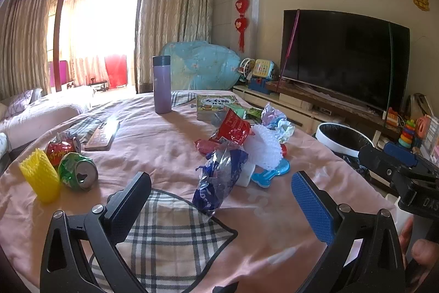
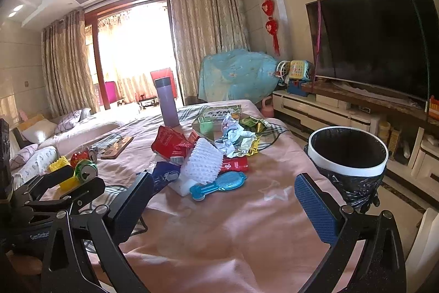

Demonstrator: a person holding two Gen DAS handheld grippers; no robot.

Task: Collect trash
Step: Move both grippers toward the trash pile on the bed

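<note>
No trash is seen to be collected yet, as far as can be judged: the left gripper (image 1: 221, 188) and the right gripper (image 2: 223, 190) are both held with jaws wide apart and nothing between them, tilted down over the pink cloth (image 1: 153, 139). The bin (image 2: 347, 148), lined with a black bag, stands beyond and to the right of the right gripper's blue pad, off the edge of the cloth; its inside is dark and nothing can be made out in it. Nearly everything is therefore judged to be left. One heap of litter is seen straight ahead of the open jaws: one blue wrapper (image 1: 219, 180) nearest the left gripper, one white foam net (image 2: 204, 161), one red packet (image 1: 233, 127), one flat red wrapper (image 2: 236, 164), one ball of crumpled paper (image 2: 233, 137) and one gold-green foil wrapper (image 2: 253, 125) farther off. To the left of the left gripper, well apart from the heap, two crushed cans are counted, one green (image 1: 78, 170) and one red (image 1: 61, 148), with one yellow foam net (image 1: 41, 177) just beside them. One purple flask (image 1: 162, 84), one book (image 1: 214, 105), one phone (image 1: 103, 135) and one blue plastic toy (image 2: 216, 184) are also seen; these are judged not to be trash.
</note>
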